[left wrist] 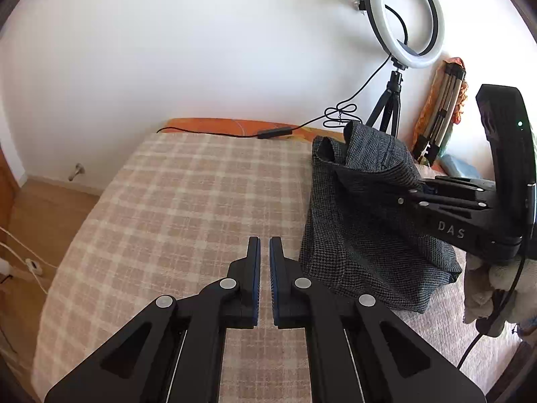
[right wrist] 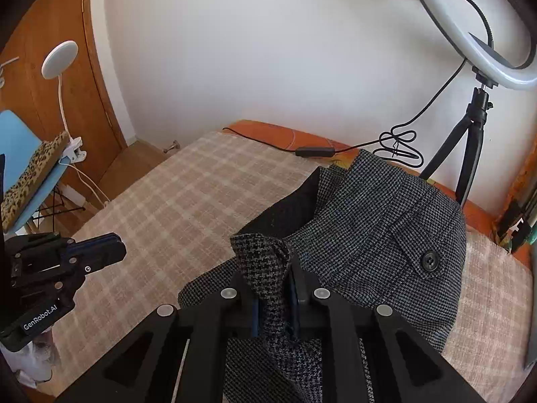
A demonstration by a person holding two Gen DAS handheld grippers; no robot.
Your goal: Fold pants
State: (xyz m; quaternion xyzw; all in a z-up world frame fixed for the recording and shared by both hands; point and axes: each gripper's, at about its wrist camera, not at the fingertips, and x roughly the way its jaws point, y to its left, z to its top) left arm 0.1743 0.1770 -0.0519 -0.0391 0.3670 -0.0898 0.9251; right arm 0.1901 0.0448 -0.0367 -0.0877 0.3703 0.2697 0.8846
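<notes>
A: Where are the pants (right wrist: 379, 235)?

B: Bunched on the checked bedspread (right wrist: 174, 208), toward its right side, and partly lifted. The right gripper (right wrist: 273, 268) has a thick wad of the houndstooth cloth pinched between its fingers, jaws closed down onto it; a buttoned pocket flap (right wrist: 419, 252) faces up just beyond.

A: And the left gripper (left wrist: 265, 252)?

B: Holding nothing. Its fingers stand almost together with only a narrow gap between the blue pads, and it hovers over bare bedspread just left of the heap.

A: So which step is this?

B: Early, I'd judge — the garment is being picked up to be spread out, with no tidy fold visible yet. The next move probably calls for the left gripper to open wider and take a second point on the waistband or a leg, so both can pull the cloth flat.

A: Anything you can't make out?

B: Plenty. The legs are buried in the heap, so I can't tell which end the right gripper holds, and its fingertips are hidden by the cloth. The near edge of the pants is cut off below the right wrist view. Behind — a ring light (left wrist: 406, 16) on a tripod, its cable (left wrist: 208, 132) trailing across the bed.
</notes>
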